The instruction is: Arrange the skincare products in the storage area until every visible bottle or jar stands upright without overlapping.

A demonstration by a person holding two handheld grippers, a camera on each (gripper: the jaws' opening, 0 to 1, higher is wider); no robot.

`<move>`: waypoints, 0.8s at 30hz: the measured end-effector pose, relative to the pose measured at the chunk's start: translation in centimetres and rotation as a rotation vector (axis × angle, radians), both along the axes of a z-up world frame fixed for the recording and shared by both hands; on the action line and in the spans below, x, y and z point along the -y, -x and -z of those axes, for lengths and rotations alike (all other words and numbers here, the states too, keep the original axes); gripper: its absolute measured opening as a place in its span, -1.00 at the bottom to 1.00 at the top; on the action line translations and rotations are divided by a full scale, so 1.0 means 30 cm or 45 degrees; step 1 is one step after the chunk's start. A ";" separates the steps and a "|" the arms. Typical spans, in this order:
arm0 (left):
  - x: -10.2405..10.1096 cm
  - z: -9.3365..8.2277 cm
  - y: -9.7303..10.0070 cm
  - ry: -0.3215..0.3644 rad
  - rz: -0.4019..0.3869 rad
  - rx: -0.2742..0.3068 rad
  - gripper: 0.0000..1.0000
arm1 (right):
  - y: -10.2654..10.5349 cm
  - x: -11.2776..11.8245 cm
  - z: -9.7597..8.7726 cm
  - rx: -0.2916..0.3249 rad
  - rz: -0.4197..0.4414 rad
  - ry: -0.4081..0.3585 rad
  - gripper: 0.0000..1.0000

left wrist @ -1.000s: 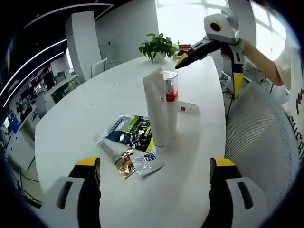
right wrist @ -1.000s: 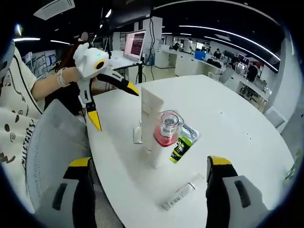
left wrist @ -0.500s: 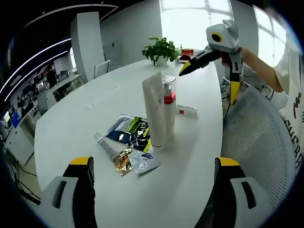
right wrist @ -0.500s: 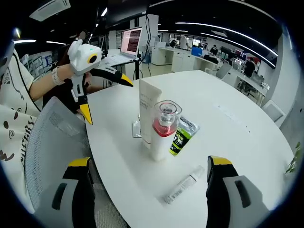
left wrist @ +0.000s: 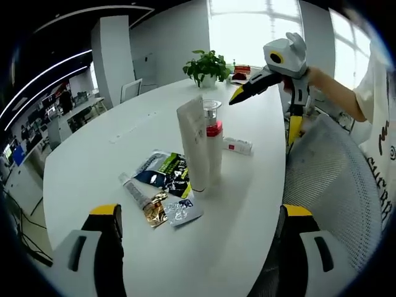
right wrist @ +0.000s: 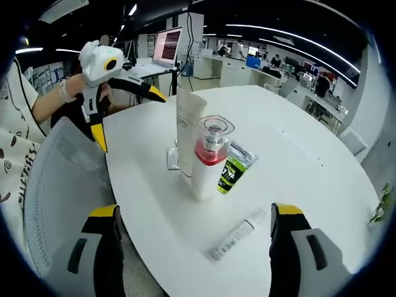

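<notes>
A white tube (left wrist: 193, 145) (right wrist: 187, 139) stands upright at the middle of the round white table (left wrist: 105, 154), touching a white pump bottle (left wrist: 213, 151) (right wrist: 207, 161) with a red band and clear cap. Lying flat around them are a small white tube (left wrist: 238, 146), a slim tube (left wrist: 133, 192) (right wrist: 238, 234), and sachets (left wrist: 167, 173) including a green one (right wrist: 232, 170). My left gripper (left wrist: 201, 210) (right wrist: 130, 120) is open, short of the products and holding nothing. My right gripper (right wrist: 195, 210) (left wrist: 261, 120) is also open, empty, on the opposite side.
A grey mesh chair back (left wrist: 328, 179) (right wrist: 55, 185) stands against the table edge by the person holding the grippers. A potted plant (left wrist: 207, 65) sits at the far edge. A gold sachet (left wrist: 153, 213) and a clear one (left wrist: 179, 210) lie nearest my left gripper.
Both cameras have shifted slightly and the left view has drawn back a little. The products stand and lie as before. Both grippers stay open.
</notes>
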State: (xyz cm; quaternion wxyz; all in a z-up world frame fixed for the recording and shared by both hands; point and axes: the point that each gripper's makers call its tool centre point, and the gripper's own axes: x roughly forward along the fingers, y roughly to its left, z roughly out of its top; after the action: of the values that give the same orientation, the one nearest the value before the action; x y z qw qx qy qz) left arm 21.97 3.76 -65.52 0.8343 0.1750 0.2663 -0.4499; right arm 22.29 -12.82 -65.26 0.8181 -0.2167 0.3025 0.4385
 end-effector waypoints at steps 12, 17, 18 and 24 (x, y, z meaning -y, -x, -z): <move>-0.003 -0.002 0.007 0.009 -0.008 0.001 0.98 | -0.022 0.041 0.075 -0.067 0.094 -0.010 0.99; -0.002 0.002 0.011 0.007 -0.005 -0.005 0.98 | -0.025 0.053 0.108 -0.104 0.117 -0.005 0.94; -0.004 0.004 0.010 0.006 -0.005 -0.005 0.98 | -0.027 0.057 0.115 -0.110 0.123 0.003 0.92; -0.002 0.006 0.016 0.005 0.000 -0.010 0.98 | -0.036 0.072 0.147 -0.149 0.156 0.003 0.81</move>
State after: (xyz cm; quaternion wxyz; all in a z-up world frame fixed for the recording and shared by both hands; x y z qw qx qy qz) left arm 21.49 3.82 -65.71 0.8337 0.1715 0.2685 -0.4510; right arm 23.38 -15.00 -69.68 0.8241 -0.1728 0.3630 0.3990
